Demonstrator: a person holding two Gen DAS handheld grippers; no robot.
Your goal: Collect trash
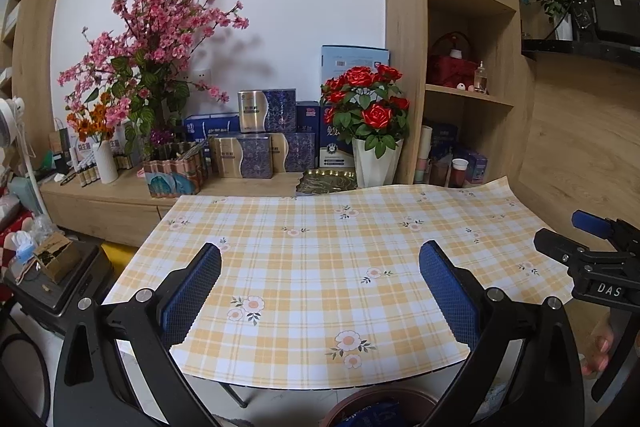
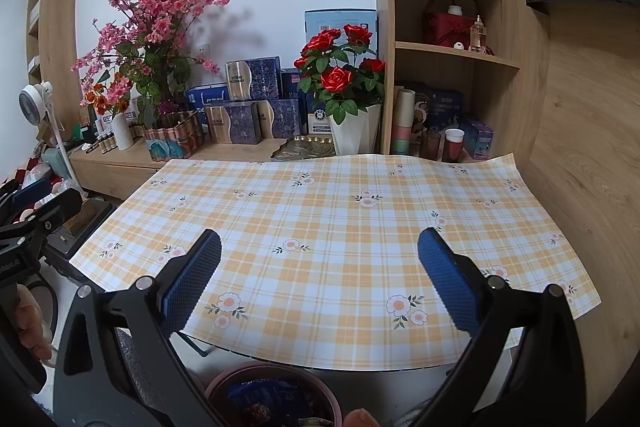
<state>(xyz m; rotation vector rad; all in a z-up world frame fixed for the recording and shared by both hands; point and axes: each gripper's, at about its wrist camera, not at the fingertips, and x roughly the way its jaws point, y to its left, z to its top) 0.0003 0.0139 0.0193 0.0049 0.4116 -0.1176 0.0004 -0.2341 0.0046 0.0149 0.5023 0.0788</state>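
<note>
So the trash itself is down in a round brownish bin (image 2: 276, 393) on the floor, tucked just under the near edge of the table, below and between the fingers of both grippers. In the right wrist view you get the better look: crumpled blue wrapper stuff (image 2: 264, 397) with white print sitting inside the bin, plus something small and reddish I can't make out. The left wrist view only catches the bin's far rim (image 1: 376, 401) and a corner of the blue packaging (image 1: 378, 415) at the bottom edge. Left gripper (image 1: 320, 297) has its blue pads spread wide apart with nothing between them, same deal for the right gripper (image 2: 320, 287), both hanging over the near part of the yellow plaid tablecloth (image 2: 340, 227) with little flower prints. Tabletop looks bare. Each view catches the other gripper at its edge, with fingertips of the person's hand (image 1: 600, 355) showing in the left one. Behind the table there's a low wooden cabinet with a pink blossom arrangement (image 2: 156, 19), stacked blue gift boxes (image 2: 248, 99) and a white pot of red roses (image 2: 344, 75).
</note>
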